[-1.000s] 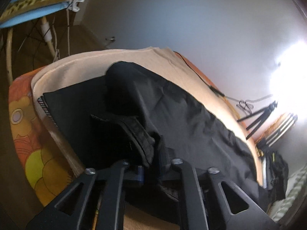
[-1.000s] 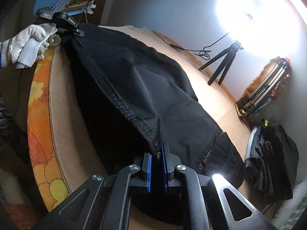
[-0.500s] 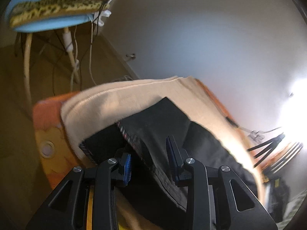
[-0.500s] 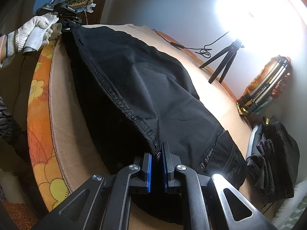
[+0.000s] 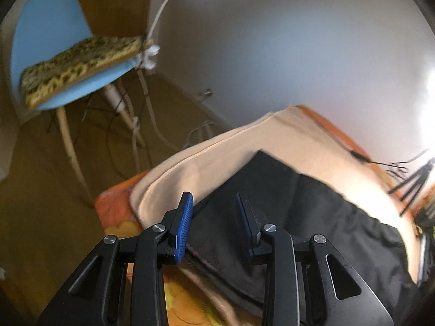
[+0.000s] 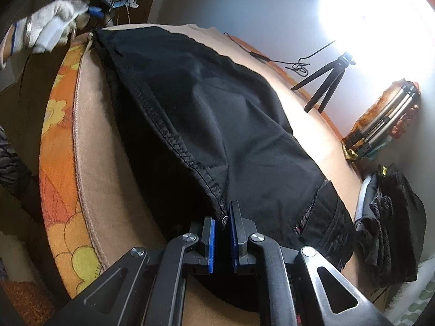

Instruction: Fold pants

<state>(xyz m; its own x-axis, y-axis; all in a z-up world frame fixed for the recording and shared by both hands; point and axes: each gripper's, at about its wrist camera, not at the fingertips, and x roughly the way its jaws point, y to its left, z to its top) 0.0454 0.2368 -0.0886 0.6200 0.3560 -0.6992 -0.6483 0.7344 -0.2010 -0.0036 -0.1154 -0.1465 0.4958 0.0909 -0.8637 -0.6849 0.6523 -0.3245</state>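
- Black pants (image 6: 217, 114) lie flat on beige blanket (image 5: 244, 149); tripod (image 6: 326, 81) at blanket's far edge.
- Right gripper (image 6: 223, 233) pinches pants' stitched seam, matte woven cloth.
- Left gripper (image 5: 214, 222) spread, nothing gripped, above pants' hem.

You see a blue chair (image 5: 49, 35) with a leopard-print cushion (image 5: 81, 65) standing on the brown floor (image 5: 40, 190). A beige blanket (image 5: 272, 141) covers an orange flowered sheet (image 6: 57, 168). Near the bright lamp, a small black tripod (image 6: 326, 81) stands by a folded tripod (image 6: 386, 119) and a dark bag (image 6: 391, 217).
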